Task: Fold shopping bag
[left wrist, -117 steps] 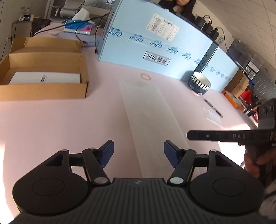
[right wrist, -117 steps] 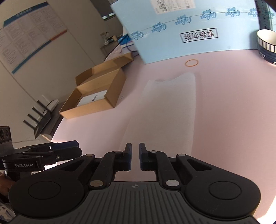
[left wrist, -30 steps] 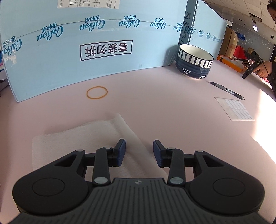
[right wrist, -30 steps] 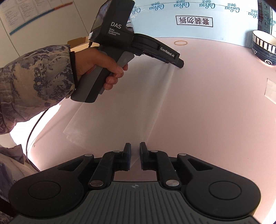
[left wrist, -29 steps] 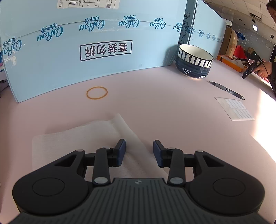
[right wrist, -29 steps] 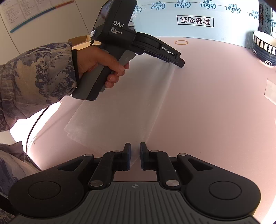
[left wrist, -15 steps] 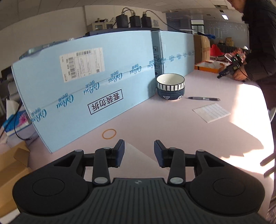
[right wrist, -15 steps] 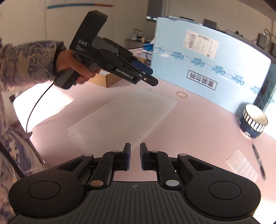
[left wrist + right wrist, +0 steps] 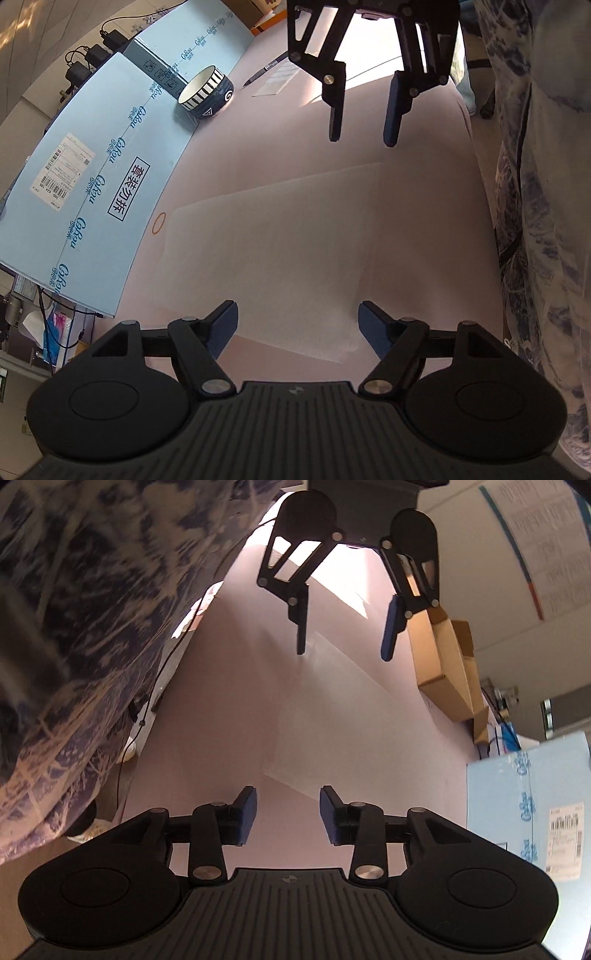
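Bag (image 9: pixel 280 251) lying flat on table (image 9: pixel 258 118), partly folded; further folds remaining. Left gripper (image 9: pixel 297 325) and right gripper (image 9: pixel 284 810) opening, both empty.

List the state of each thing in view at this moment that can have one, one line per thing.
shopping bag: folded over, lying flat on the table, in neither tool.
left tool: jaws opening, nothing between them.
right tool: jaws opening, nothing between them.
striped bowl: upright, by the blue box.
cardboard box: flaps open.
pen: lying flat.
rubber band: lying flat beside the bag.
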